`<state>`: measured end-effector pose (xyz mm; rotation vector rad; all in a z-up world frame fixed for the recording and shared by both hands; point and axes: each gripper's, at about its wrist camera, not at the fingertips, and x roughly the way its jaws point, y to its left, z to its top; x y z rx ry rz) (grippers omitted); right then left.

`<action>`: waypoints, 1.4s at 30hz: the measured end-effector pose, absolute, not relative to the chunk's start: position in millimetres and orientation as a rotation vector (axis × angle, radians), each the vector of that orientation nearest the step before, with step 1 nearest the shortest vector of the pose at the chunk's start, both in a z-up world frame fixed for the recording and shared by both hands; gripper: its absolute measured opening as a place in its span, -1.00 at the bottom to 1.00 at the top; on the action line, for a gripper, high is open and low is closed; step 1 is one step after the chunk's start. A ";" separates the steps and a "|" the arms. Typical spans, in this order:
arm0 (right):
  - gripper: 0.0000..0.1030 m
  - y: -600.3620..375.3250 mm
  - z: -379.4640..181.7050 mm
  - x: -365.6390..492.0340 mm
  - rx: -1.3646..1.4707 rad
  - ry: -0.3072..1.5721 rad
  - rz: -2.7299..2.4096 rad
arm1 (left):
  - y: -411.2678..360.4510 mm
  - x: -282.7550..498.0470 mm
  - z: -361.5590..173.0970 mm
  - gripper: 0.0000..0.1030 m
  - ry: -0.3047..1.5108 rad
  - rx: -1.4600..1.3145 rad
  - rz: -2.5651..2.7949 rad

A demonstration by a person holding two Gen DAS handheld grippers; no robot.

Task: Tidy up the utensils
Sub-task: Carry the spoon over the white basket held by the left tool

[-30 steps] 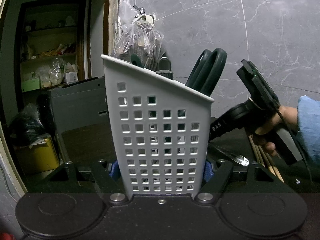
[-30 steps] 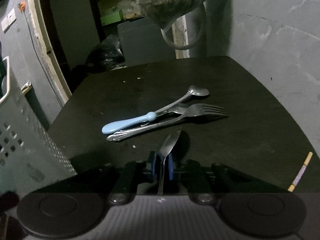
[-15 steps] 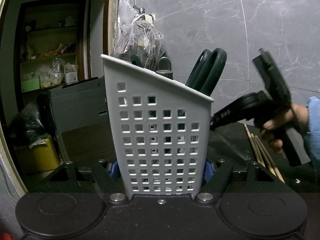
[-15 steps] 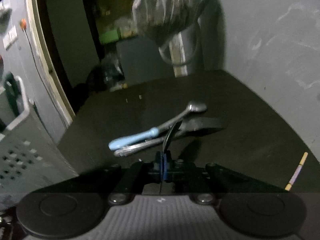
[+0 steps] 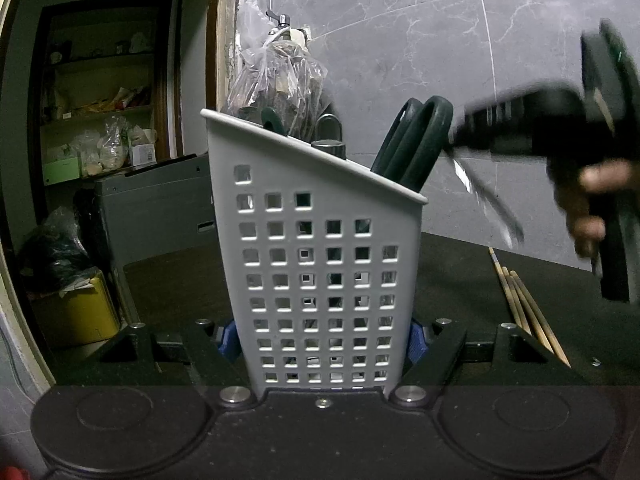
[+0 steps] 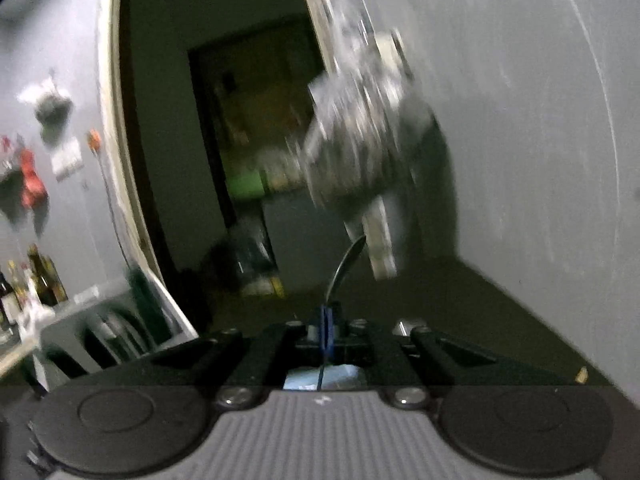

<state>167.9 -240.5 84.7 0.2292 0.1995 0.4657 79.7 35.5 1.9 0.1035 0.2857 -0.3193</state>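
Note:
My left gripper (image 5: 320, 338) is shut on the base of a white perforated utensil caddy (image 5: 320, 264) that stands on the dark table. Dark green scissor handles (image 5: 416, 148) and other handles stick out of its top. My right gripper (image 6: 326, 322) is shut on a metal spoon (image 6: 346, 268) that points up and forward. In the left wrist view the right gripper (image 5: 520, 128) is raised to the right of the caddy's rim, blurred, with the spoon (image 5: 488, 204) hanging down from it. The caddy (image 6: 116, 328) shows blurred at lower left in the right wrist view.
Several wooden chopsticks (image 5: 524, 308) lie on the dark table (image 5: 460, 280) right of the caddy. A plastic bag (image 5: 276, 80) hangs on the marble wall behind it. An open doorway with shelves (image 5: 100, 100) is at left.
My right gripper lifted the spoon off the table, away from the other cutlery, and swung up toward the caddy's top. The left gripper and caddy stayed still.

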 end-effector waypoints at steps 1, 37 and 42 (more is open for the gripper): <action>-0.96 -238.7 93.0 164.2 0.238 0.151 0.482 | 35.3 79.7 1.9 0.48 0.286 0.104 -0.319; -0.96 -181.5 88.6 217.8 0.269 -0.096 0.759 | 39.3 79.5 2.1 0.47 0.285 0.097 -0.321; -0.95 -180.5 84.5 211.0 0.236 -0.087 0.759 | 39.1 79.6 2.2 0.47 0.286 0.098 -0.321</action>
